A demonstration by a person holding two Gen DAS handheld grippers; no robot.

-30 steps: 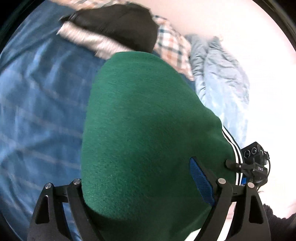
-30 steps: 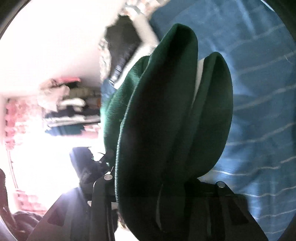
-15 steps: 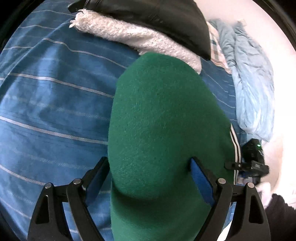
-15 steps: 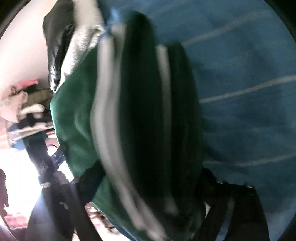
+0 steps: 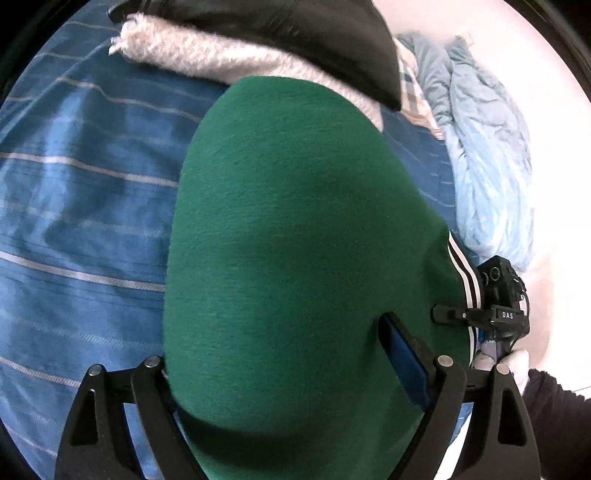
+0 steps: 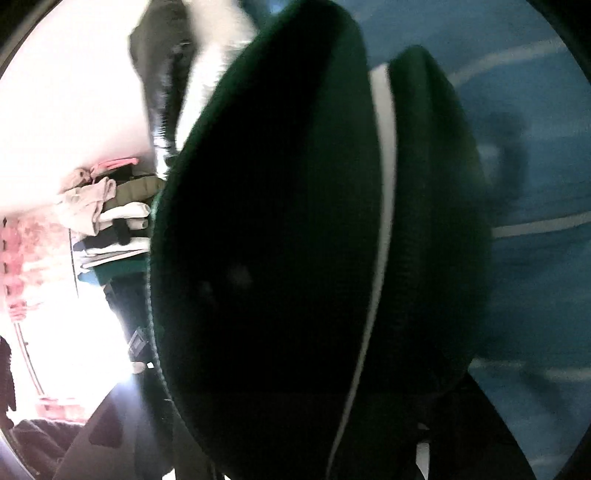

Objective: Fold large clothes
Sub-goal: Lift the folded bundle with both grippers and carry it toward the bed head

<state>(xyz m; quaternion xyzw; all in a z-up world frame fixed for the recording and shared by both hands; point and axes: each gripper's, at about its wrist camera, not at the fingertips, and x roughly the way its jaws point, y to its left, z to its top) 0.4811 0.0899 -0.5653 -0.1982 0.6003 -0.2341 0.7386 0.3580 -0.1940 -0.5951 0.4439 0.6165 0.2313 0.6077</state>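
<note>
Moved since a second ago: both of my grippers are coming down toward the bed, and the black fleece-lined jacket [image 5: 280,33] is now filling the top of the left view where checked cloth showed before.

Item: green garment [image 5: 295,236], thick knit with white side stripes [image 5: 465,273]. Location: bundled between my two grippers, draping over the blue striped bed cover [image 5: 81,206], its far edge reaching the jacket's fleece.

Handling, by my judgement: soft, limp, fairly light, not fragile; it is sagging wherever unsupported. Best hold is at a folded edge or the striped seam, several layers together, so nothing is slipping out.

Left gripper [image 5: 291,373]: standing wide, with the bulk of the cloth bulging between the fingers; whether the blue pad [image 5: 402,358] is pressing I cannot tell. Pointing steeply down at the bed.

Right gripper [image 6: 325,435]: buried under dark folds; its jaws have just been closing with the cloth between them, but a firm clamp I cannot confirm. Tilted downward, less steeply.

Beyond: pale blue crumpled bedding [image 5: 484,162] beside the wall.
</note>
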